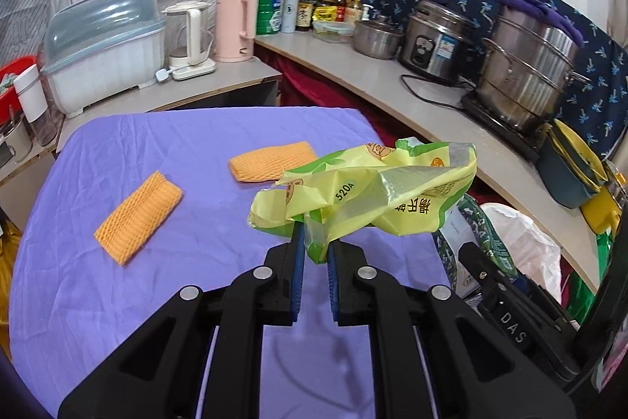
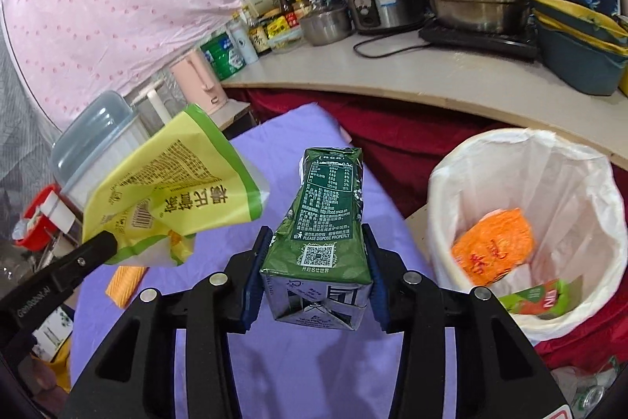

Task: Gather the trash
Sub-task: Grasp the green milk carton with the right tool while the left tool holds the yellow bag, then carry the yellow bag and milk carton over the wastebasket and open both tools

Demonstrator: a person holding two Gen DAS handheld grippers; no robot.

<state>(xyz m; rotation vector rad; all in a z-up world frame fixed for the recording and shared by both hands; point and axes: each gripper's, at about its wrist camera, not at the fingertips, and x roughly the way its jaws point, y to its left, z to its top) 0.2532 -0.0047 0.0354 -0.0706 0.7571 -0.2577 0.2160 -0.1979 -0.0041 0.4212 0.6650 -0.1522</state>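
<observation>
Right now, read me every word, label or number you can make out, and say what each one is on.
"520A": yellow-green bag.
"PLEASE DISPOSE PROPERLY": green carton.
"DAS": right gripper's black body.
"ORGANIC": box beside the table.
Chinese print on bag, carton and orange wrapper in the bin: not transcribed.
Nutrition table, bottle labels: too small.

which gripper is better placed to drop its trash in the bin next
Right, probably. The right gripper holds the green carton beside the open bin; the left gripper, with the yellow bag, is farther over.

nets (image 1: 138, 216) on table (image 1: 117, 301) | bin (image 2: 443, 183) right of table | wrappers (image 2: 492, 246) in bin
</observation>
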